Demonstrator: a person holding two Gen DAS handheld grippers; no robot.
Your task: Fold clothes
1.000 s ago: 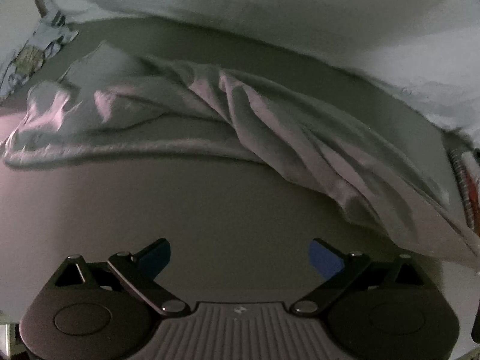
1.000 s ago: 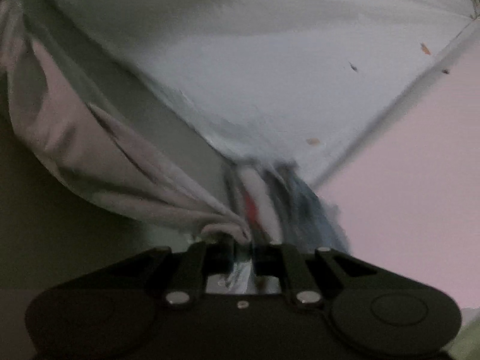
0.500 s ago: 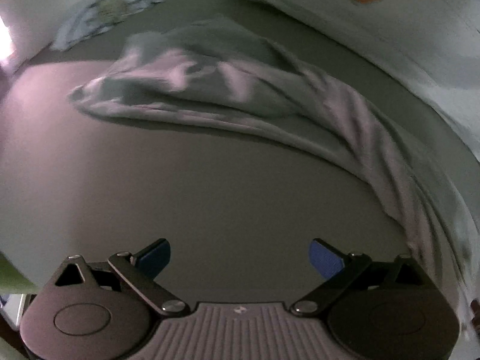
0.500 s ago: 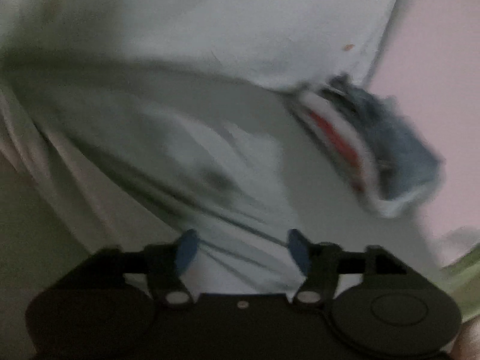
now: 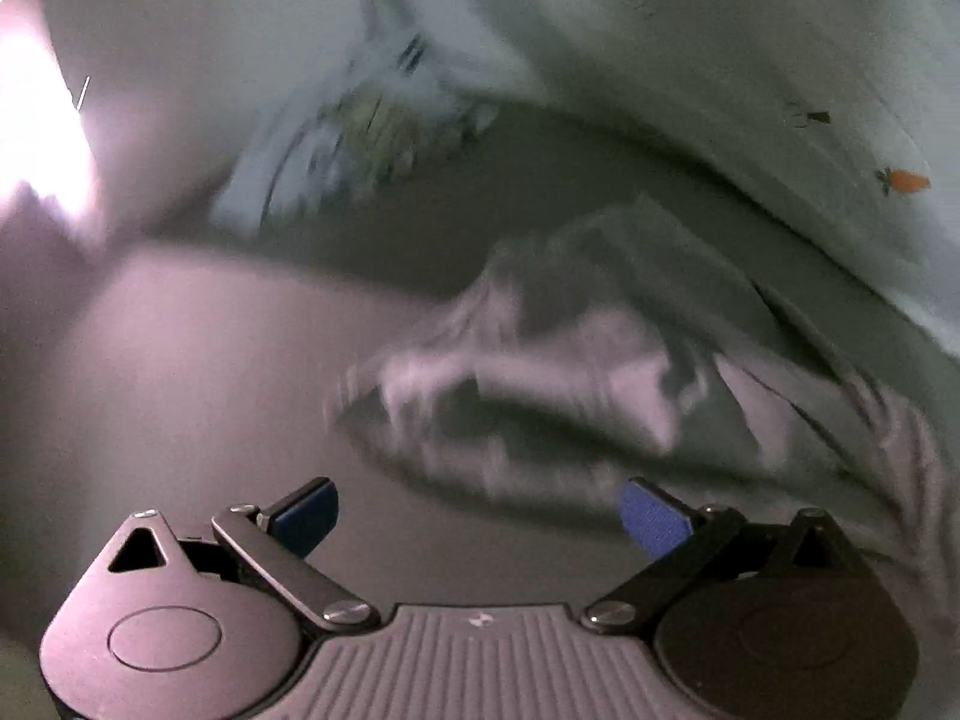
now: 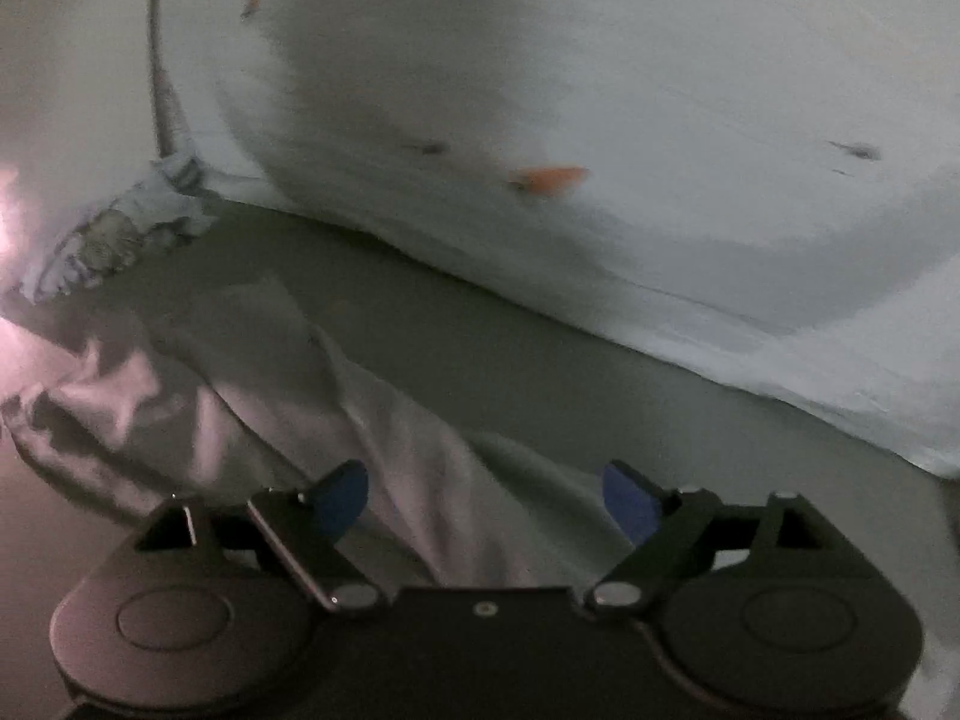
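A crumpled pale grey garment [image 5: 570, 372] lies on a dark bed surface, blurred by motion in the left wrist view. My left gripper [image 5: 477, 516] stands open just short of its near edge, nothing between the blue pads. In the right wrist view the same garment [image 6: 336, 402] stretches from the left down under my right gripper [image 6: 486, 498], which is open and hovers over the cloth without holding it.
A big white quilt with small carrot prints [image 6: 600, 120] [image 5: 750, 60] bulges along the far side. A patterned blue-white cloth [image 6: 114, 240] [image 5: 372, 138] lies at the far left. Bright light glares at the left edge [image 5: 42, 138]. Bare sheet [image 5: 180, 390] lies left of the garment.
My right gripper was shut on the garment a second ago and has let it go, then swung left. The left view has swung right and closer to the garment's crumpled end.
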